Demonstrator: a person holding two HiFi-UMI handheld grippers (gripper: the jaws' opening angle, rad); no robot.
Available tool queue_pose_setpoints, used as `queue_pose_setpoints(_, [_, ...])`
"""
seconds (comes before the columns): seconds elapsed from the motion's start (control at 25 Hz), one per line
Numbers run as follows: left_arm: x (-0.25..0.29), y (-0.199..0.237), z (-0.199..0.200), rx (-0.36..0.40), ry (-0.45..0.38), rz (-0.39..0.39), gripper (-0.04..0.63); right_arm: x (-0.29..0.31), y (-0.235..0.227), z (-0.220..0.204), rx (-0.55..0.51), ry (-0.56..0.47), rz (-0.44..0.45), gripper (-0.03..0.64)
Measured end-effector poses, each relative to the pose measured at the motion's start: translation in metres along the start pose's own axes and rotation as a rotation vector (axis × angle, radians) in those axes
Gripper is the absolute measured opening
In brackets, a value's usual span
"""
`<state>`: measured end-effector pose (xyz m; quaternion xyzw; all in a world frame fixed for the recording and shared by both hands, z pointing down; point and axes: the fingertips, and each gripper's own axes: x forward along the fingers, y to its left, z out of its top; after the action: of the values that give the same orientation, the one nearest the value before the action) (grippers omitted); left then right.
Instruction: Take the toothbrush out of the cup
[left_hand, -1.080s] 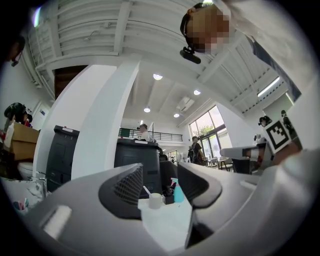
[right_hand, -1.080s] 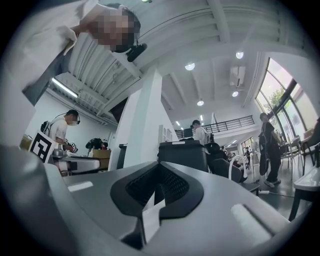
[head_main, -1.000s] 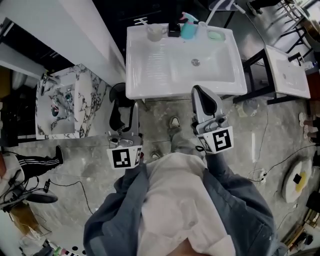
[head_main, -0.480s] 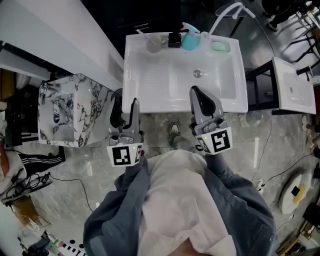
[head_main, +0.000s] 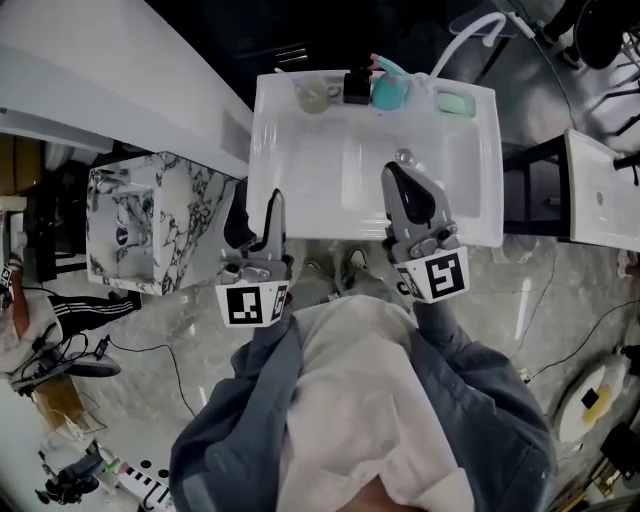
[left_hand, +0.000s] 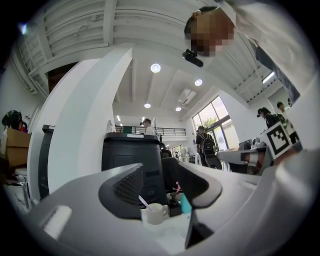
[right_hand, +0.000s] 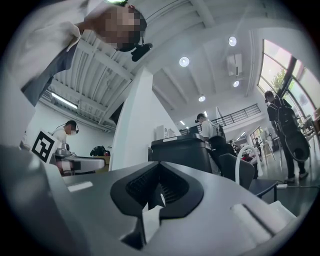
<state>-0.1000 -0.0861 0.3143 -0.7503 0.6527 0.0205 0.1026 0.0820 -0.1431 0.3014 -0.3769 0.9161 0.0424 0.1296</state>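
The left gripper hangs by the front edge of the white sink, with its jaws apart and nothing in them. The toothbrush stands in the cup at the back of the sink, far from both grippers. The right gripper hangs over the basin with its jaws almost together and nothing in them.

Cup: pale mug with a side handle, upright on the back ledge of the white sink, toward its left corner. It is also seen small and centred in the left gripper view.

Toothbrush: thin pale stick standing in the cup, leaning out over its left rim, the upper end free in the air.
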Motion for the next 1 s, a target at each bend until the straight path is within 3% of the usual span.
queue_pose_setpoints(0.28, [0.032, 0.019, -0.02, -0.054, -0.017, -0.002, 0.229, 0.017, -0.009, -0.005, -0.019, 0.01, -0.011, 0.006])
queue_pose_setpoints(0.64, [0.098, 0.041, -0.069, -0.14, 0.023, -0.063, 0.229, 0.031, -0.026, -0.014, -0.048, 0.067, -0.088, 0.006])
queue_pose_setpoints(1.0, [0.161, 0.059, -0.131, -0.156, 0.081, -0.114, 0.229, 0.066, -0.037, -0.062, -0.043, 0.143, -0.095, 0.006])
